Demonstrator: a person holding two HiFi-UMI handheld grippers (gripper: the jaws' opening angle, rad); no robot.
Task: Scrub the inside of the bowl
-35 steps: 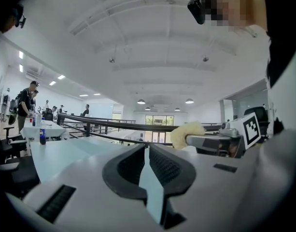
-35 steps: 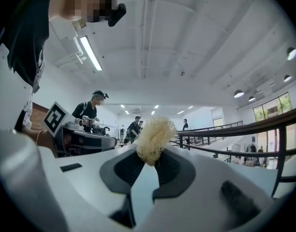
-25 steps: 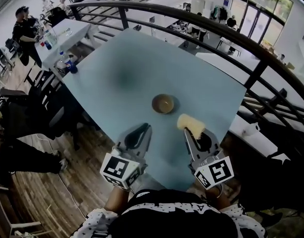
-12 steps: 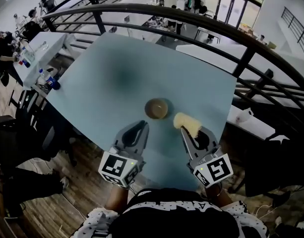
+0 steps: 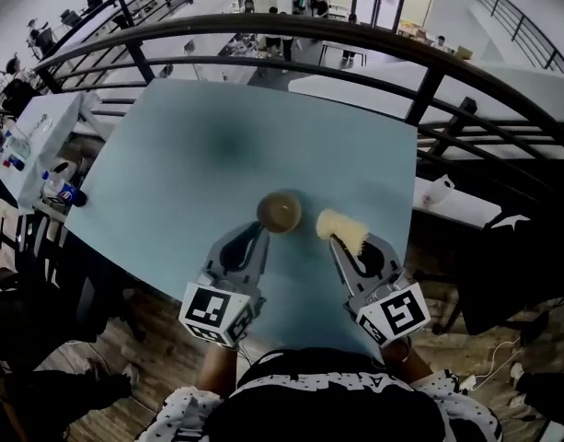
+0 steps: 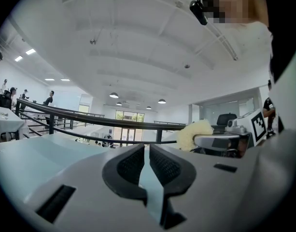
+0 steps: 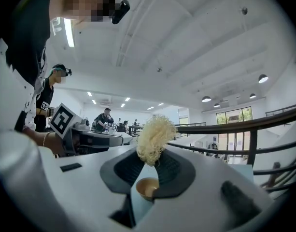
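Observation:
A small tan bowl point(image 5: 279, 212) stands upright on the pale blue table point(image 5: 189, 155); in the right gripper view the bowl point(image 7: 148, 187) shows low between the jaws. My right gripper point(image 5: 339, 235) is shut on a yellowish fibrous scrubber point(image 5: 339, 227), held just right of the bowl and apart from it. The scrubber point(image 7: 153, 138) sticks up from the jaw tips. My left gripper point(image 5: 259, 239) is shut with nothing in it, its tip just in front of the bowl's near left side. From the left gripper view the scrubber point(image 6: 193, 134) is seen to the right.
A black metal railing point(image 5: 429, 81) curves round the table's far and right sides. The table's near edge lies under both grippers. A second table point(image 5: 28, 145) with bottles stands at the left, and people sit farther off.
Both grippers have moved forward toward the bowl; the left one's tip has come up close to its near side. The head view has swung, so the table sits differently in frame.

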